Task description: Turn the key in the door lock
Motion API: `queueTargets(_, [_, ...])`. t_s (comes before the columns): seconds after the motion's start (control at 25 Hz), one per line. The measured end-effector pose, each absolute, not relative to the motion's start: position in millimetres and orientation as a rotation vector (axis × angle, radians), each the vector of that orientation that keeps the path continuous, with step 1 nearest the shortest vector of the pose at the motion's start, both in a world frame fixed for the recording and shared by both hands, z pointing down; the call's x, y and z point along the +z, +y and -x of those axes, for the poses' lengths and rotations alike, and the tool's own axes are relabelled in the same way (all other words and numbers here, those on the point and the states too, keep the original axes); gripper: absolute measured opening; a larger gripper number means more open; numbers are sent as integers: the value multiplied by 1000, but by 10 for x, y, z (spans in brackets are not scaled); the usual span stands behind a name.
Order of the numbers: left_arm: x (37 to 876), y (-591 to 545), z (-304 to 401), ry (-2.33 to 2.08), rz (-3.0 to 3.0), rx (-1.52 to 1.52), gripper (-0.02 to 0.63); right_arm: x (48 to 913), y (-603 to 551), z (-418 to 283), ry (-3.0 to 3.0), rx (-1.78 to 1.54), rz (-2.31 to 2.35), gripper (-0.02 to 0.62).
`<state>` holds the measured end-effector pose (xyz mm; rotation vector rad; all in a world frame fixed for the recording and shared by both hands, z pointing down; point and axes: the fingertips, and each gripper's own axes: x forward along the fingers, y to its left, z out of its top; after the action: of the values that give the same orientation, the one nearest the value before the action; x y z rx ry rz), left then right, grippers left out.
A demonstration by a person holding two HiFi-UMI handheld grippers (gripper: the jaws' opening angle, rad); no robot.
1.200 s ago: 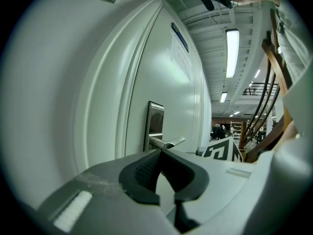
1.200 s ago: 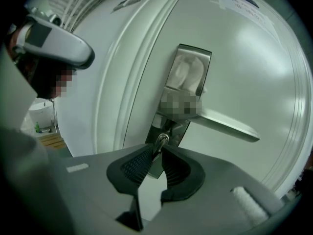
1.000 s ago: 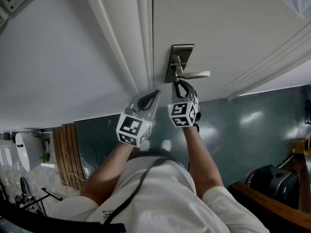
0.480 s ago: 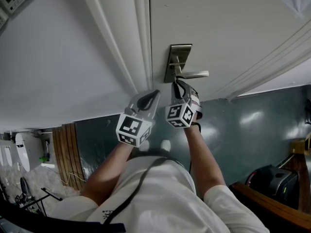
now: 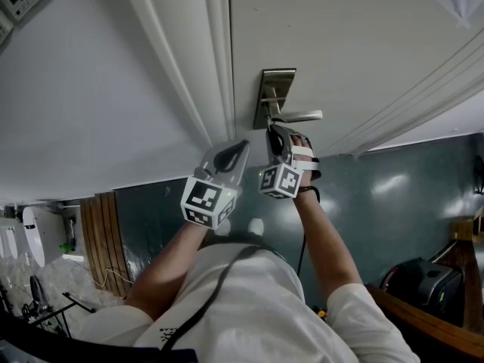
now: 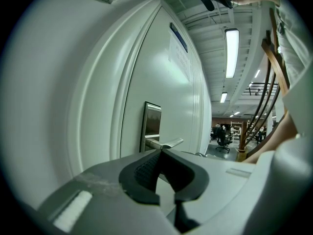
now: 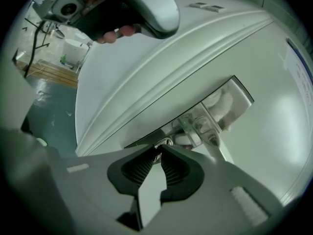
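A silver lock plate (image 5: 277, 89) with a lever handle (image 5: 301, 116) sits on the pale door (image 5: 355, 44). Just under the lever, my right gripper (image 5: 273, 128) is shut on the key (image 7: 165, 142); only the key's metal head and ring show at the fingertips in the right gripper view, where the gripper (image 7: 159, 149) meets the plate (image 7: 222, 104). Its jaws have just been closing a little tighter on the key. My left gripper (image 5: 243, 144) hangs beside it near the door's edge, shut and holding nothing, with its tips (image 6: 160, 152) pointing along the door toward the lever (image 6: 166, 143).
The white door frame moulding (image 5: 197, 66) runs left of the lock. Below is a dark green floor (image 5: 378, 195), with a black bag (image 5: 423, 278) and a wooden rail (image 5: 431, 324) at the lower right. Wooden slats (image 5: 102, 233) stand at the left.
My right gripper has rolled about its own line while on the key; its marker cube now shows a different face and the hand has turned over. The left gripper has stayed put.
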<state>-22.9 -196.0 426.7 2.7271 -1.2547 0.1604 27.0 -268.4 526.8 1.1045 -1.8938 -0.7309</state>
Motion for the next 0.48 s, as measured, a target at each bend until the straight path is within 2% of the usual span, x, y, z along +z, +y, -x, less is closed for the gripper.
queueTargets(0.48, [4266, -1894, 193, -1274, -2715, 147, 6, 5307, -2665, -245, -1707, -995, -894, 54])
